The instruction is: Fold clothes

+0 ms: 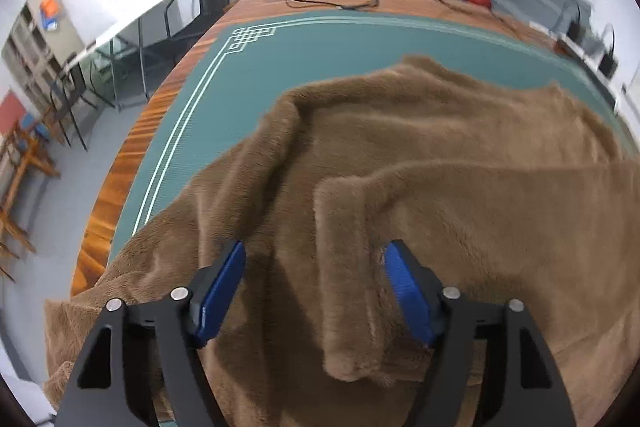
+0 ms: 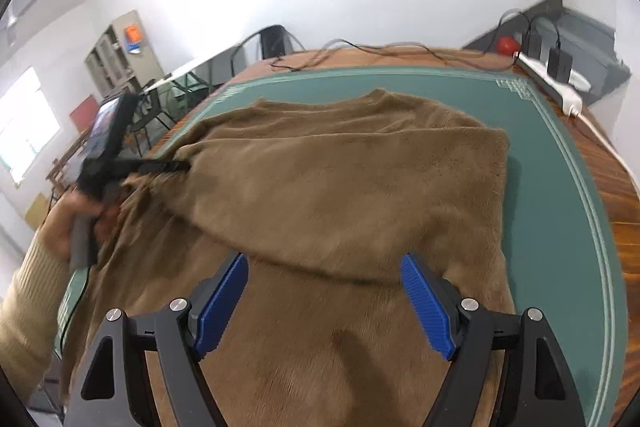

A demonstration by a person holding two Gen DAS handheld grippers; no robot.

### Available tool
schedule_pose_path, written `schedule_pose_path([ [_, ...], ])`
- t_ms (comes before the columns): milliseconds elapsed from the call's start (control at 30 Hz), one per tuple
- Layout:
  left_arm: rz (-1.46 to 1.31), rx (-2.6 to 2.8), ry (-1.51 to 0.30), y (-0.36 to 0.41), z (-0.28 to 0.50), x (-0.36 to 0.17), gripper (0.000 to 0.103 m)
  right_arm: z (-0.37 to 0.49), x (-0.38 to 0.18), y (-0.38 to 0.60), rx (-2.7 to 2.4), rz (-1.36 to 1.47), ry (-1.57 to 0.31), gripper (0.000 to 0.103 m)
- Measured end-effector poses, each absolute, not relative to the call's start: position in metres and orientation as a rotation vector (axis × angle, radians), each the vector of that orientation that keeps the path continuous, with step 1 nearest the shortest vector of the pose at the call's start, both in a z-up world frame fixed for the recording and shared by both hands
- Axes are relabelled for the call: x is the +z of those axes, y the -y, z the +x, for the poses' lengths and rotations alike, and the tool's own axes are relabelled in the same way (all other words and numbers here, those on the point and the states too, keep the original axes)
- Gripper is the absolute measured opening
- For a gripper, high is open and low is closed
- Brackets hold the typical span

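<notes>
Your left gripper [image 1: 314, 259]: jaws wide apart over brown fleece garment [image 1: 420, 155], blue pads [image 1: 224, 287] clear of fabric, nothing gripped; folded sleeve end [image 1: 348, 267] lies between them. Your right gripper [image 2: 324, 267]: jaws spread wide, empty, hanging above garment's near part. Garment spread on green mat [image 2: 560, 227] atop wooden table [image 1: 120, 179], upper layer folded over. Your left hand [image 2: 68, 223] at garment's left edge.

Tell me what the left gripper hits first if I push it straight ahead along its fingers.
Most likely the brown fleece garment: the open left gripper points down at its folded-over flap, which already lies between the jaws. Depth is hard to judge.
</notes>
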State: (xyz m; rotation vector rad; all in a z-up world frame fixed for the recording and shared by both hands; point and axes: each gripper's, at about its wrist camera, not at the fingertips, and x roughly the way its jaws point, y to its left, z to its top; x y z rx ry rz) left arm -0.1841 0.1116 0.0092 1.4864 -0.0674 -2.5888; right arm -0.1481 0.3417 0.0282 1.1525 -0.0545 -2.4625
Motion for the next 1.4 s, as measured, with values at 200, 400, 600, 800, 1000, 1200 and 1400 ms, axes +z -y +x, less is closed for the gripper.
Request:
schedule_pose_path([
  [200, 1.480, -2.585, 0.049, -0.109, -0.186, 0.003, 0.080, -0.171, -0.014, -0.332, -2.488, 1.252, -0.101, 0.083],
  [400, 1.503, -2.615, -0.167, -0.092, -0.161, 0.017, 0.080, -0.153, -0.019, -0.315, -2.518, 1.274, -0.333, 0.087],
  [600, 1.448, -2.681, -0.257, -0.077, -0.095, 0.034, 0.080, -0.117, 0.003, -0.318, -2.453, 1.254, -0.161, 0.087],
  [800, 1.254, -2.732, -0.160, -0.037, -0.036, 0.065, 0.080, -0.075, 0.012, -0.298, -2.357, 1.250, -0.157, 0.087],
  [1000, 1.204, -2.666, -0.310, 0.023, -0.006, 0.063, 0.082, -0.051, 0.029, -0.288, -2.212, 1.251, 0.021, 0.087],
  [1200, 1.213, -2.649, -0.597, 0.054, 0.018, 0.034, 0.082, -0.052, 0.054, -0.260, -1.928, 1.223, 0.379, 0.087],
  [1400, 1.218, -2.699, -0.692, 0.047, 0.039, 0.008, 0.082, -0.072, 0.074, -0.192, -1.742, 1.186, 0.537, 0.087],
])
